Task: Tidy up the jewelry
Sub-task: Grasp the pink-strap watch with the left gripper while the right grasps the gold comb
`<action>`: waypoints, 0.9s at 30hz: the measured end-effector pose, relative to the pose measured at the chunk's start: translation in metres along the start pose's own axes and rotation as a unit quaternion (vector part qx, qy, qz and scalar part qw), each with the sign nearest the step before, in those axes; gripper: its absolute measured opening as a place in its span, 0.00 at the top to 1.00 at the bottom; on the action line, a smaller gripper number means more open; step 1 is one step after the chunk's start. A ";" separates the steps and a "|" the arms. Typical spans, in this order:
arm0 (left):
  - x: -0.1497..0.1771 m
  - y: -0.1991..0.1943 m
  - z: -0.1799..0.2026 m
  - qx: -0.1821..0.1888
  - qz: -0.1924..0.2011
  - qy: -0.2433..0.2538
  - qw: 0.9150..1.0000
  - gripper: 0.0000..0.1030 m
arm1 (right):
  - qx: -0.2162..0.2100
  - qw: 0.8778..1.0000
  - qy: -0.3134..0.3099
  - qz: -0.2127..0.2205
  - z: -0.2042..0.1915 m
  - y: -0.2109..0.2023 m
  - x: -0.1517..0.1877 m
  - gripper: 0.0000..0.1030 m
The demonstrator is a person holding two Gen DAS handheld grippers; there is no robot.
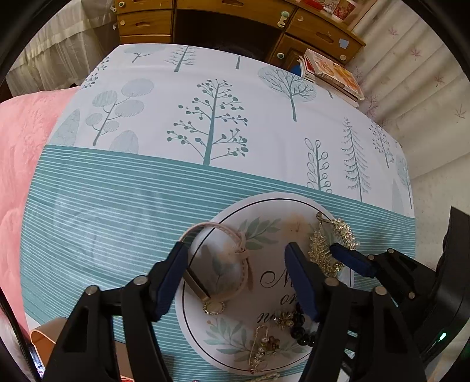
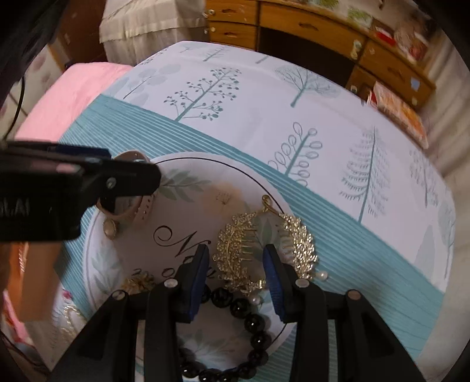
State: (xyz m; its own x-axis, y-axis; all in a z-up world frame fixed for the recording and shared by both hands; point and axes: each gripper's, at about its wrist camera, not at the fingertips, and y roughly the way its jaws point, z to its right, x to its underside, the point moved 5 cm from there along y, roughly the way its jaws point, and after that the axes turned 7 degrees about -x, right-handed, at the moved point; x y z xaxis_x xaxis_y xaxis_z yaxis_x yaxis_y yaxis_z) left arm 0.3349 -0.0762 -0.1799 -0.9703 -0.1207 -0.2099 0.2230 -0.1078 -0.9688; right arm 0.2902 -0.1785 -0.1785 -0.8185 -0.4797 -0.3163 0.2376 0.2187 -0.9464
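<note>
A round white plate (image 1: 293, 202) with leaf print holds the jewelry; it also shows in the right wrist view (image 2: 205, 173). My left gripper (image 1: 235, 255) is open over the plate, its fingers either side of a pink watch (image 1: 245, 264). My right gripper (image 2: 235, 258) is open around a gold leaf hair comb (image 2: 235, 252); the comb also shows in the left wrist view (image 1: 320, 249). A second gold leaf piece (image 2: 299, 244) lies beside it. A black bead bracelet (image 2: 255, 332) lies under the right gripper. A pearl safety pin (image 1: 260, 349) and a round pearl earring (image 1: 214, 308) lie on the plate.
The plate sits on a table under a cloth (image 1: 205, 123) with teal trees and stripes. A stack of books (image 1: 332, 73) lies at the far right corner. A wooden cabinet (image 1: 147, 20) stands behind. A pink blanket (image 1: 26, 141) lies to the left.
</note>
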 end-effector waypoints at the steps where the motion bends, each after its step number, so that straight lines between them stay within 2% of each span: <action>1: 0.000 0.000 0.000 0.002 -0.003 0.000 1.000 0.42 | -0.002 1.000 0.001 0.001 0.000 -0.001 0.001 0.74; 5: 0.000 0.002 0.007 -0.003 -0.004 0.011 1.000 0.44 | -0.006 0.999 0.042 0.013 0.014 -0.007 0.009 0.74; 8: 0.001 0.003 0.014 -0.005 -0.005 0.024 1.000 0.50 | -0.022 0.996 0.081 0.024 0.027 -0.012 0.015 0.74; 10: 0.002 0.006 0.020 -0.012 -0.010 0.034 0.999 0.61 | -0.027 0.995 0.096 0.031 0.032 -0.016 0.017 0.74; 12: 0.003 0.010 0.024 -0.019 -0.018 0.040 0.999 0.67 | -0.035 0.993 0.110 0.038 0.035 -0.020 0.021 0.74; 19: 0.006 0.028 0.035 -0.070 -0.041 0.058 0.995 0.70 | -0.049 0.989 0.127 0.053 0.039 -0.024 0.023 0.74; 20: 0.006 0.030 0.035 -0.080 -0.042 0.059 0.994 0.73 | -0.052 0.989 0.127 0.056 0.038 -0.026 0.023 0.74; 21: 0.005 0.029 0.036 -0.089 -0.034 0.061 0.994 0.85 | -0.055 0.989 0.128 0.058 0.038 -0.027 0.023 0.74; 22: 0.005 0.030 0.036 -0.093 -0.035 0.062 0.993 0.92 | -0.058 0.988 0.129 0.061 0.037 -0.029 0.023 0.74; 27: 0.006 0.021 0.035 -0.057 -0.025 0.047 0.997 0.93 | -0.068 0.986 0.129 0.083 0.031 -0.047 0.023 0.74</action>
State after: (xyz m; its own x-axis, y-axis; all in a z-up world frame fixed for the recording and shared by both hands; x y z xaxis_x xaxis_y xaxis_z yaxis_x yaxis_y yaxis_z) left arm 0.3369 -0.1140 -0.1968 -0.9855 -0.0251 -0.1681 0.1681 0.0019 -0.9858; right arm 0.2763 -0.2263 -0.1430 -0.8847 -0.1988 -0.4217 0.3211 0.3959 -0.8603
